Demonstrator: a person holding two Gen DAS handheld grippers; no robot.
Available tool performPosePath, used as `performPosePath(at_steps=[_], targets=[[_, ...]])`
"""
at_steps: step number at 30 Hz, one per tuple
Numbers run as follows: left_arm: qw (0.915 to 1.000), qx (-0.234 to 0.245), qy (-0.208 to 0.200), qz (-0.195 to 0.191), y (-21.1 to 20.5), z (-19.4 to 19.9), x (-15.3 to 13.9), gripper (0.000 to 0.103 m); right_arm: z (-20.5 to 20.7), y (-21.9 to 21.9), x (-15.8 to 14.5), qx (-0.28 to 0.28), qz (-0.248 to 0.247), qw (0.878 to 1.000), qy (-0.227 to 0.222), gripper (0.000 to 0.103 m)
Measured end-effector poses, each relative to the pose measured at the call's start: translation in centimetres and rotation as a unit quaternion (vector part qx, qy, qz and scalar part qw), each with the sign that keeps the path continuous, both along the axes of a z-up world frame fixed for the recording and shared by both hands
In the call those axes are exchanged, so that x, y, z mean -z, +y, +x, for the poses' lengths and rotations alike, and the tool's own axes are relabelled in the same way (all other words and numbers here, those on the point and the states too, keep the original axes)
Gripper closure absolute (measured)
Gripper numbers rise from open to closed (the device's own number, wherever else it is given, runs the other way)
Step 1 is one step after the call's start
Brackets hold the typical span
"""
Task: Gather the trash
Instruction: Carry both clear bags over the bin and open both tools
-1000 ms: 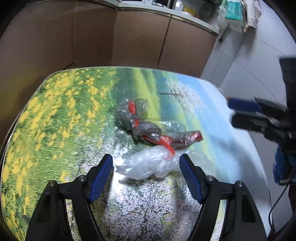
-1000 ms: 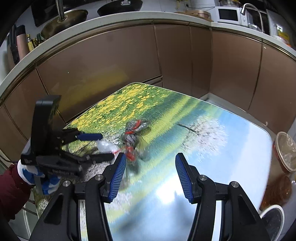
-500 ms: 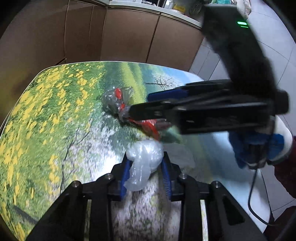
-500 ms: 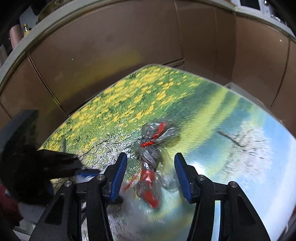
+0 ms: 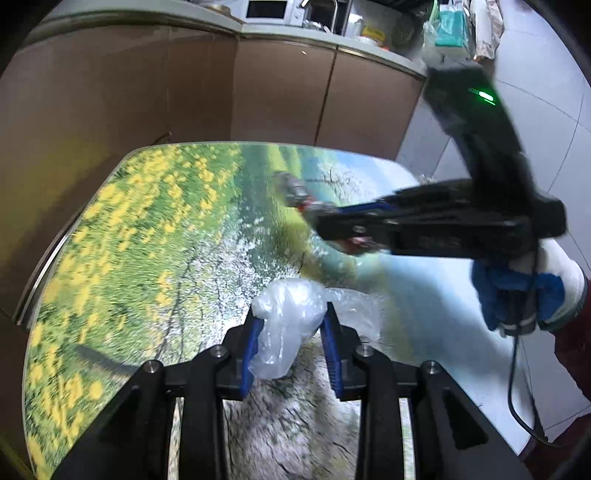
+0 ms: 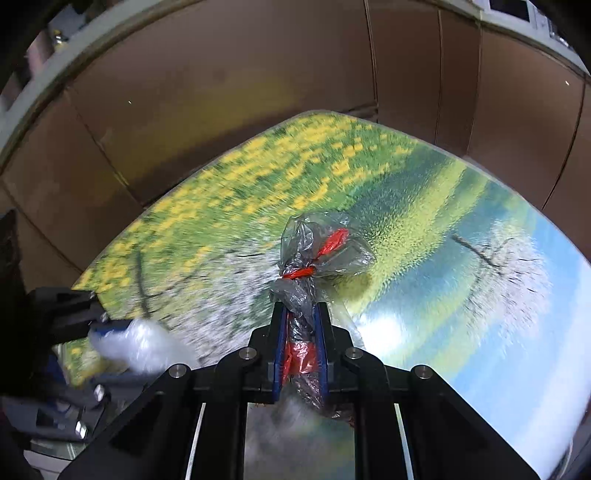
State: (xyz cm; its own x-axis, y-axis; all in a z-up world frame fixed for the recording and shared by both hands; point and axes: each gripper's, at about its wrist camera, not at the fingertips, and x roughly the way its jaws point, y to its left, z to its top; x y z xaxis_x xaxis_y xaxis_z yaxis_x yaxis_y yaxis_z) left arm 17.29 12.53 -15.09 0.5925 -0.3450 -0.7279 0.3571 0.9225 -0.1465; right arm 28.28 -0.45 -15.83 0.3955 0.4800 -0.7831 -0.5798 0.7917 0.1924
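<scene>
The clear plastic wad (image 5: 284,325) sits pinched between the blue pads of the left gripper (image 5: 291,332), most of it bulging out above the fingertips and its lower end hanging loose between the fingers, over the near end of the table (image 5: 155,236) with its printed meadow scene. Just to its right, the grey bag with red ties (image 6: 314,254) is caught in the right gripper (image 6: 300,328), whose jaws have just been closing and now stand narrow on the bag's twisted neck, the puffed end sticking out ahead over the tabletop. From where I stand both pieces look secured, so the step in hand seems to be lifting them clear and carrying them off. I'd keep both squeezes steady, since thin film slips easily, and raise the grey bag straight up so its trailing end doesn't drag across the glossy surface. The two tools are close together, the right one crossing in front of the left in the left wrist view, so they should part before either swings away. As for containers, no bin or trash bag shows in either view, so I cannot tell where these go. The counter (image 5: 332,40) behind carries a microwave (image 5: 269,11) and clutter too blurred to name.
</scene>
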Motion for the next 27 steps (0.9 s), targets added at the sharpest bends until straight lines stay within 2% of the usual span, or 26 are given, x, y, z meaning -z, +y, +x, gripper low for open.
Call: performPosePath(at_steps=[8,15,21,27], targets=[[0.9989,-0.029,-0.037,0.006,-1.7,-4.7,-4.9,0.074,-7.3,-5.9,-5.9,0.022,0.041,0.998,-0.050,0.089],[0.9977,-0.026,-0.060,0.019,-6.0,-7.0,-7.6,0.074,-13.1,-14.6,-8.9,0.077,0.067,0.991,-0.089,0.089],[0.9974,0.001,-0.067,0.024,-11.7,-7.0,-8.9,0.074,-16.3,-24.0,-9.4,0.159,0.074,0.979,-0.108,0.089],[0.9961,0.058,-0.060,0.031,-19.9,-5.7,-8.7,0.074,-18.7,-33.8,-7.9,0.258,0.066,0.958,-0.110,0.089]])
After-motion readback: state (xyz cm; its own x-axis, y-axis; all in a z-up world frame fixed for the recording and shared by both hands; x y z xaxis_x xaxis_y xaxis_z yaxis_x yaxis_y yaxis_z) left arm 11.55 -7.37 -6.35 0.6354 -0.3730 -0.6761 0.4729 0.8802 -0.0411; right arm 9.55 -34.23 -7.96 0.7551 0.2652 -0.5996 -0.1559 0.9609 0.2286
